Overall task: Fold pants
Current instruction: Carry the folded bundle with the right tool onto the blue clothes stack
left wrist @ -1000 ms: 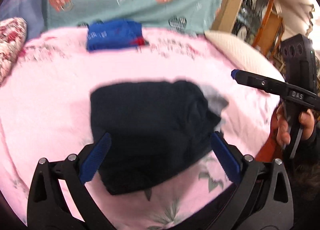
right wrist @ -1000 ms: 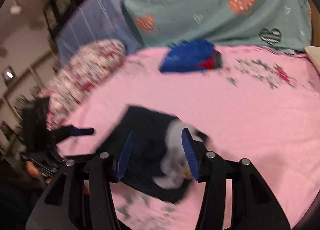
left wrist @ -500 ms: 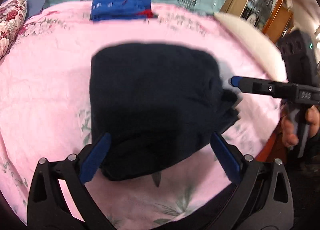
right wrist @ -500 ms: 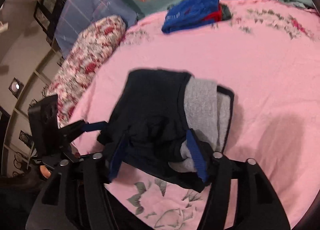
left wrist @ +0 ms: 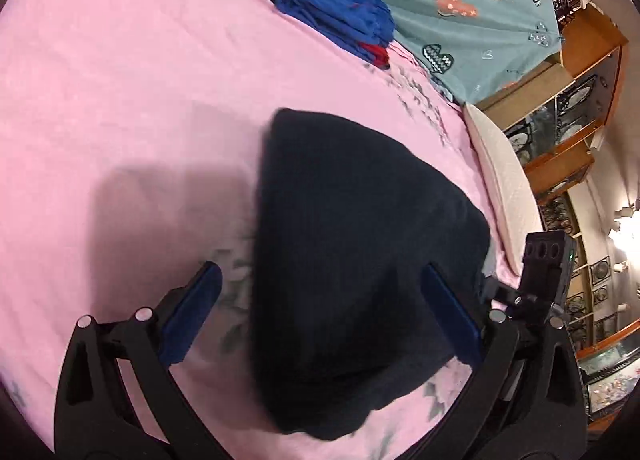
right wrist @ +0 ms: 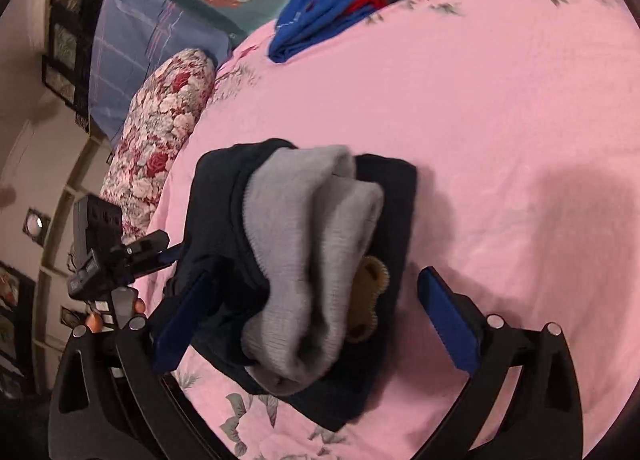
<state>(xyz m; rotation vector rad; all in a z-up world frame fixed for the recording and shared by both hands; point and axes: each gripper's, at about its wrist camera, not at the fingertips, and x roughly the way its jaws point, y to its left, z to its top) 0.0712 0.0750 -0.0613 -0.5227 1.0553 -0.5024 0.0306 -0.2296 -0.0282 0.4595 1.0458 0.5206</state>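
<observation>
While the folded navy pants [right wrist: 304, 260] lie on the pink bed sheet [right wrist: 500, 139], grey lining turned out, the right claw [right wrist: 316, 320] is seen opening wide around them, pads not pressing. The left claw [left wrist: 320, 312] is spread apart over the pants. Blue folded clothes [left wrist: 336, 15] lie well beyond the pants.

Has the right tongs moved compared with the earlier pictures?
Yes. The right tongs came down toward the dark pants, jaws opening; the blue clothes stayed far.
</observation>
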